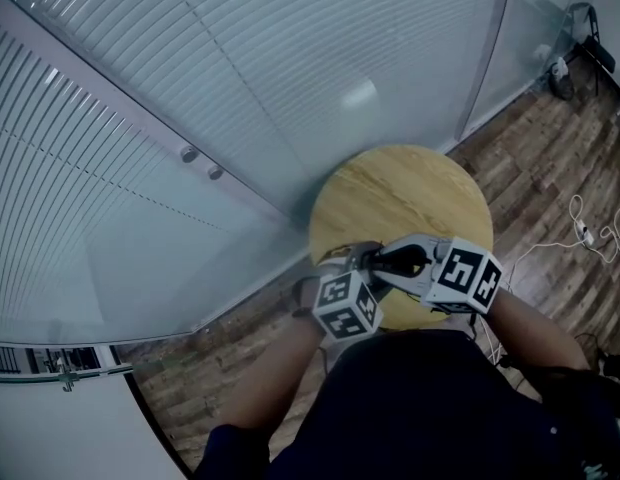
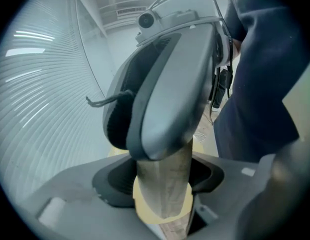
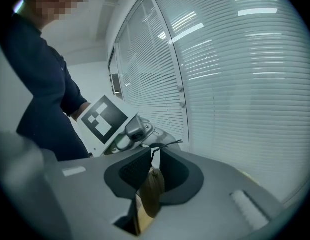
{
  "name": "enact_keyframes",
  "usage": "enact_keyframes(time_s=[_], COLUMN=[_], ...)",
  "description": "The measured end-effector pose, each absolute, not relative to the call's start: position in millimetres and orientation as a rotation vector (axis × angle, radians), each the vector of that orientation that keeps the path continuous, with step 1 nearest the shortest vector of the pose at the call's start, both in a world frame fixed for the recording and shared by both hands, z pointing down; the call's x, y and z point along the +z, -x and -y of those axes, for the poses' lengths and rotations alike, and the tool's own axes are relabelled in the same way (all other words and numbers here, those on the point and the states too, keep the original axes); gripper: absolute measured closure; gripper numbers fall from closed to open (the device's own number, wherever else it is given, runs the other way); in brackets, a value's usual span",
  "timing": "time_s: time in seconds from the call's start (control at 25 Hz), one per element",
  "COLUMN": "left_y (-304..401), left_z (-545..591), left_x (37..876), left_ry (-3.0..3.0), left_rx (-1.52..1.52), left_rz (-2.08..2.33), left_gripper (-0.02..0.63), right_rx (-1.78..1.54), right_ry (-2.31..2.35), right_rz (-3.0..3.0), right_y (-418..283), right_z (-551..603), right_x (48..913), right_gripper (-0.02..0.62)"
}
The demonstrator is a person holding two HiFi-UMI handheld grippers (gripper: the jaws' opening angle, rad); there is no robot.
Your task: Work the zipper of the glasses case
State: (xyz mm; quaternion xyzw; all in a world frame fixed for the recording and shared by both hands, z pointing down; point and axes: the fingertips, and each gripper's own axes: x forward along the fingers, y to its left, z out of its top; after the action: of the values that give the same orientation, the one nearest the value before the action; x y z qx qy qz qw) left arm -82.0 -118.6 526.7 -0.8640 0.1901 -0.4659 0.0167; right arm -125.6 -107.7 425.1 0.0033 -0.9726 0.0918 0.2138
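Here, near the six o'clock edge of the round table (image 1: pixel 410 183), the left gripper (image 2: pixel 162 179) stands with its jaws wide and clamped around the glasses case (image 2: pixel 165 201). The right gripper (image 3: pixel 154 165) has its jaws nearly together, pinching the thin dark pull cord (image 3: pixel 156 153) at their twelve o'clock tips.

The cord is slight and could slip out of that pinch. A tug off the zipper's line could also twist the case in the left jaws or jam the slider.

The slider and teeth show in no view, so I cannot tell how far the zipper stands open. From the head view, both grippers cover the case.
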Motion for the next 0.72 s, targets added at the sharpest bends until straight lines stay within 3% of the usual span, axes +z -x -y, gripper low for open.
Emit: enact_keyframes(time_s=[0.72], left_y=[83.2], left_z=[117.2], left_x=[522.8], left_ry=[2.798], left_rx=[-1.445], left_rz=[-0.619], left_gripper=[0.311], right_rx=[0.410], right_ry=[-0.024], right_rz=[2.763], right_y=[109.9], right_z=[117.6], right_x=[412.5], right_gripper=[0.538])
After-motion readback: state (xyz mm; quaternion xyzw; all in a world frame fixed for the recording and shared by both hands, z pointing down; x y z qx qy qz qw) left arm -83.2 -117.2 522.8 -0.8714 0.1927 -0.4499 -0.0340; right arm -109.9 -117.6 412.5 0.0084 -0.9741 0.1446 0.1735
